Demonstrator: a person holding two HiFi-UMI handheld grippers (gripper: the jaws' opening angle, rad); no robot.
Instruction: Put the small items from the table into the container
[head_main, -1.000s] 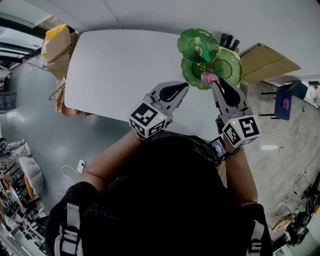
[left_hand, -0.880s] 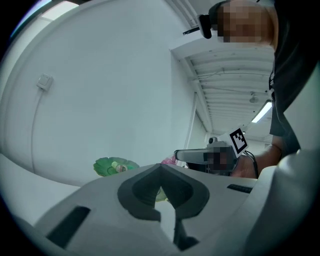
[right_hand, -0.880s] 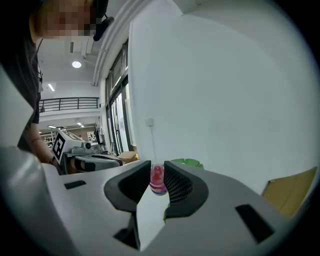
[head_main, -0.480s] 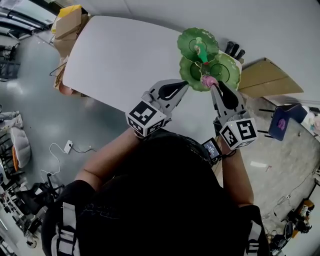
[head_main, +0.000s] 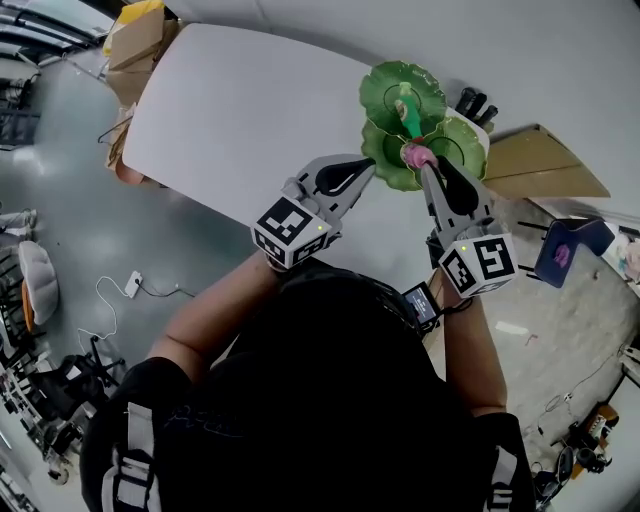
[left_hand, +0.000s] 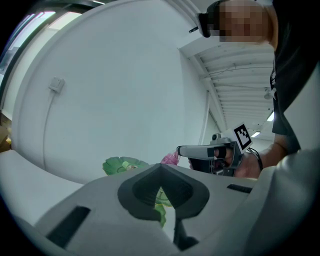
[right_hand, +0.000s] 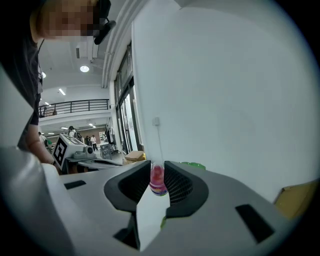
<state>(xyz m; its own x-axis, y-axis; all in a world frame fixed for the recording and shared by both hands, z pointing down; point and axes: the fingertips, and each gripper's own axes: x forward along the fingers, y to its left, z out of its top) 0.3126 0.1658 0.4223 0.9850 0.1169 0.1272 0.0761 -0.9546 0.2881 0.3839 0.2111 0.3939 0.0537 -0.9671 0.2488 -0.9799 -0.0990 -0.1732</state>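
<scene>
A green leaf-shaped container (head_main: 382, 146) with three lobes stands near the table's far right edge; a small green bottle (head_main: 405, 104) lies in its far lobe. My right gripper (head_main: 421, 163) is shut on a small pink bottle (head_main: 414, 156) just over the container's near lobes. In the right gripper view the pink bottle (right_hand: 158, 180) sits pinched upright between the jaws. My left gripper (head_main: 371, 166) hangs shut and empty to the left of the container, its tip close to the rim. The left gripper view shows the container (left_hand: 124, 165), the pink bottle (left_hand: 170, 159) and the right gripper (left_hand: 181, 151).
The white table (head_main: 250, 110) stretches left of the container. A cardboard box (head_main: 545, 160) stands beyond the table's right edge, with dark objects (head_main: 473, 103) behind the container. More cardboard (head_main: 135, 35) lies off the far left corner. A blue chair (head_main: 562, 250) stands on the floor at right.
The head camera has shifted a little. Both grippers hold nearly the same places; the right one stays shut on the pink bottle at the container's near lobes.
</scene>
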